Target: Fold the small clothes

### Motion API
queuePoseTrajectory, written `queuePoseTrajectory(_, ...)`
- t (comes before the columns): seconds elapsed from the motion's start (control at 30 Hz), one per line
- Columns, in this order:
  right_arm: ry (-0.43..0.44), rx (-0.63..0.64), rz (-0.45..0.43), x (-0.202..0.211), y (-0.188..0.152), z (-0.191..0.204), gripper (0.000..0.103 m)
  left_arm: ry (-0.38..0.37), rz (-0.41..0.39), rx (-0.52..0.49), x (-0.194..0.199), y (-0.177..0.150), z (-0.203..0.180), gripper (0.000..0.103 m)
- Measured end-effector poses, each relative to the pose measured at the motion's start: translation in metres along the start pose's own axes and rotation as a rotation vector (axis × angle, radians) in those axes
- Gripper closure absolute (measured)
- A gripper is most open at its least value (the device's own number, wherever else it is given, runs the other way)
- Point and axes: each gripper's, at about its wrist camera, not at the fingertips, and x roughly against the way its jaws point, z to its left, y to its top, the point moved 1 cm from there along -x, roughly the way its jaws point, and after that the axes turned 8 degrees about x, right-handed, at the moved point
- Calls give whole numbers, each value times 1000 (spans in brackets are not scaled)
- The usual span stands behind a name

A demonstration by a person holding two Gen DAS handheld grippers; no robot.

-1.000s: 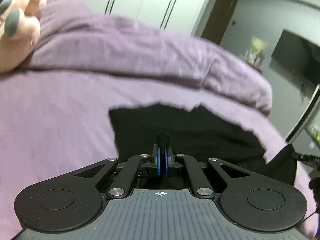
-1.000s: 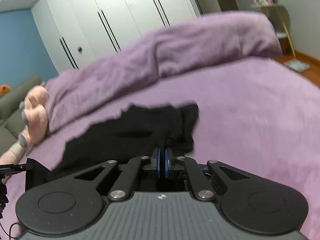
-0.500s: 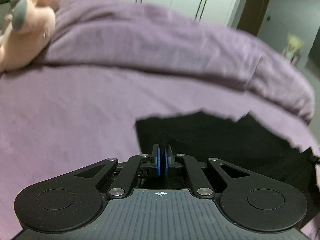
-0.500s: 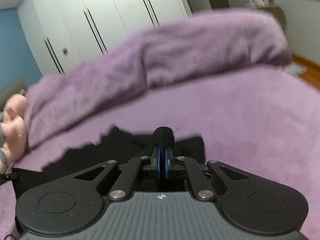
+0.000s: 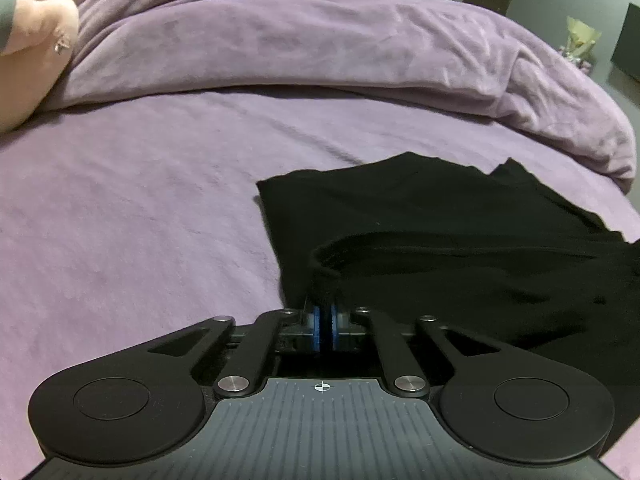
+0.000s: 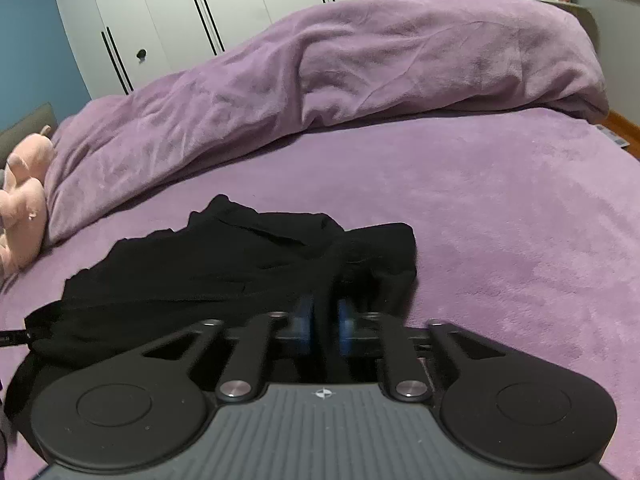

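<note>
A black garment (image 5: 440, 216) lies on the purple bed sheet (image 5: 140, 208), its near edge doubled over onto the rest. My left gripper (image 5: 325, 300) is low over the garment's left end and shut on a thick rolled hem of the black cloth. In the right wrist view the same garment (image 6: 224, 264) spreads to the left. My right gripper (image 6: 325, 304) sits at its right end. Its blue pads (image 6: 304, 316) stand visibly apart and blurred, with dark cloth lying loose between them.
A bunched purple duvet (image 5: 320, 32) runs across the far side of the bed. A pink plush toy (image 5: 32, 40) lies at the far left. White wardrobe doors (image 6: 180, 20) stand behind. The bed's right edge drops to a wooden floor (image 6: 616, 128).
Both grippers came down and forward toward the bed, bringing the held edge over the garment. The right gripper's pads, pressed together before, have parted.
</note>
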Motion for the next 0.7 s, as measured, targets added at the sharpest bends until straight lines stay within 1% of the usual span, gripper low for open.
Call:
queuePoseTrajectory(0.03,-4,12,-10,3,0,2,98,-2,-7,9,1,1,1,97)
queuePoseTrajectory(0.1,-27,53,-43,14,4,8,98,-6,-49,32,12,5,4,97)
queuePoseTrajectory(0.23,-17,70,-167,44,29,14,98,-37,-157,40,46,28,4,97)
queuePoseTrajectory(0.3,-29,77,-220,49,47,17,99,-19,-217,14,59,46,-2,97)
queuePoseTrajectory(0.37,-50,86,-253,44,67,22,99,16,-270,-15,62,67,-10,97)
queuePoseTrajectory(0.4,-65,90,-261,37,76,24,99,28,-279,-10,61,76,-12,97)
queuePoseTrajectory(0.47,-86,74,-264,21,93,25,99,52,-284,27,50,93,-14,97)
queuePoseTrajectory(0.53,-108,54,-251,-1,105,25,99,78,-270,49,33,101,-18,97)
queuePoseTrajectory(0.6,-99,35,-220,-26,110,23,98,113,-224,70,10,102,-22,93)
queuePoseTrajectory(0.63,-101,21,-194,-36,110,21,98,141,-197,81,1,100,-23,88)
queuePoseTrajectory(0.67,-122,5,-169,-44,108,21,95,172,-178,93,-6,97,-24,78)
queuePoseTrajectory(0.7,-147,-4,-162,-47,105,21,93,190,-176,94,-8,93,-25,73)
